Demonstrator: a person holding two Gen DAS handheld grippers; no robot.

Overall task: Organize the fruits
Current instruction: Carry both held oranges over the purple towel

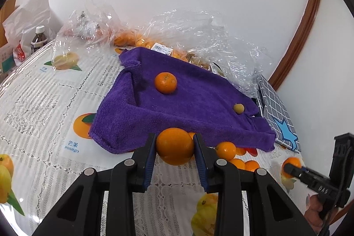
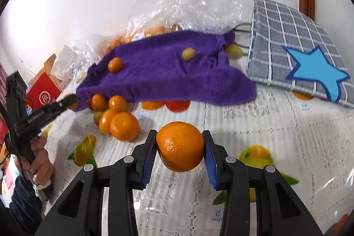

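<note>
Left wrist view: the left gripper [image 1: 174,146] was closed on an orange [image 1: 175,146], its blue-lined fingers [image 1: 150,160] pressing the fruit from both sides just in front of the near edge of a purple towel [image 1: 188,107]. The towel lay rumpled on a fruit-printed tablecloth [image 1: 44,98] and carried a mandarin [image 1: 165,82] toward its far left and a small yellow-green fruit [image 1: 239,108] (kind not identifiable) toward its right. A smaller mandarin [image 1: 225,150] sat on the cloth just right of the gripper, near the towel's edge. Behind the towel, crumpled clear plastic bags [image 1: 199,32] held more oranges. A grey checked cloth with a blue star [image 1: 281,118] lay to the right, and a dark bottle [image 1: 38,40] stood at far left.

Right wrist view: the right gripper [image 2: 180,149] was likewise clamped on an orange [image 2: 180,146], held above the tablecloth, well apart from the towel [image 2: 166,72]. A cluster of mandarins [image 2: 117,116] lay on the cloth at the towel's left front corner, touching one another. The person's left hand [image 2: 38,163] gripped the other tool's handle at left; its fingers reached toward that corner (their hold was not clear from this angle). The star cloth [image 2: 298,52] lay at upper right.
</note>
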